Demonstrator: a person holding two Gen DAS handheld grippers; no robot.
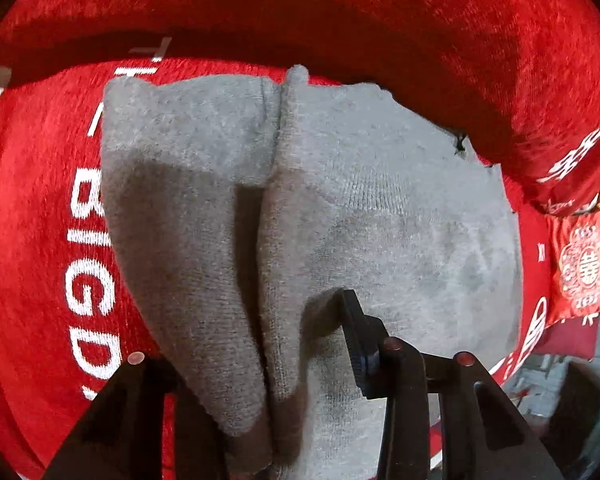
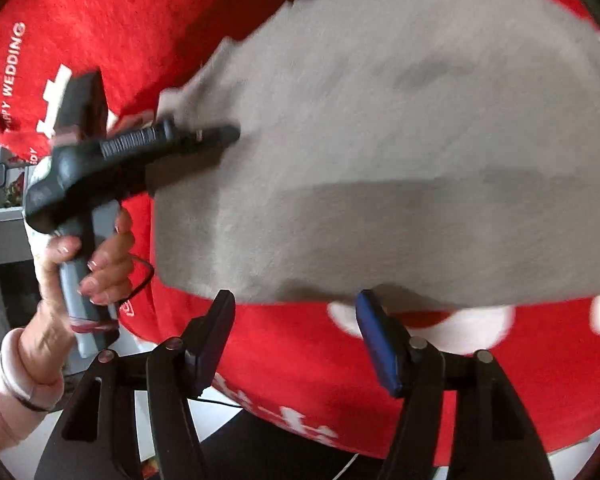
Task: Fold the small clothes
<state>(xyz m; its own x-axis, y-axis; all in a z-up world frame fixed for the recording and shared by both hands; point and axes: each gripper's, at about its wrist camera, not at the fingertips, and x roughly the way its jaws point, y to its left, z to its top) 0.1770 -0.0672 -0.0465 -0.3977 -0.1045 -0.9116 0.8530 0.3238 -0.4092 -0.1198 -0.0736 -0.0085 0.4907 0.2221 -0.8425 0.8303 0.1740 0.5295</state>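
Observation:
A grey knit garment [image 1: 380, 208] lies on a red cloth [image 1: 32, 240] with white letters. In the left wrist view a raised fold [image 1: 260, 280] of it runs up between the fingers of my left gripper [image 1: 300, 304]. The right finger [image 1: 356, 332] stands clear of the fold across a shadowed gap, and the left finger is hidden behind the fold. The right wrist view shows the garment [image 2: 400, 120] spread wide, with my left gripper [image 2: 220, 134] at its left edge, held by a hand [image 2: 100, 256]. My right gripper [image 2: 296, 300] hangs open just short of the near edge, holding nothing.
The red cloth [image 2: 440, 360] covers the whole work surface and rises in a ridge at the back. A red packet with a white emblem [image 1: 580, 264] lies at the right edge. Past the left edge is a pale shelf [image 2: 4, 200]; a white floor shows below.

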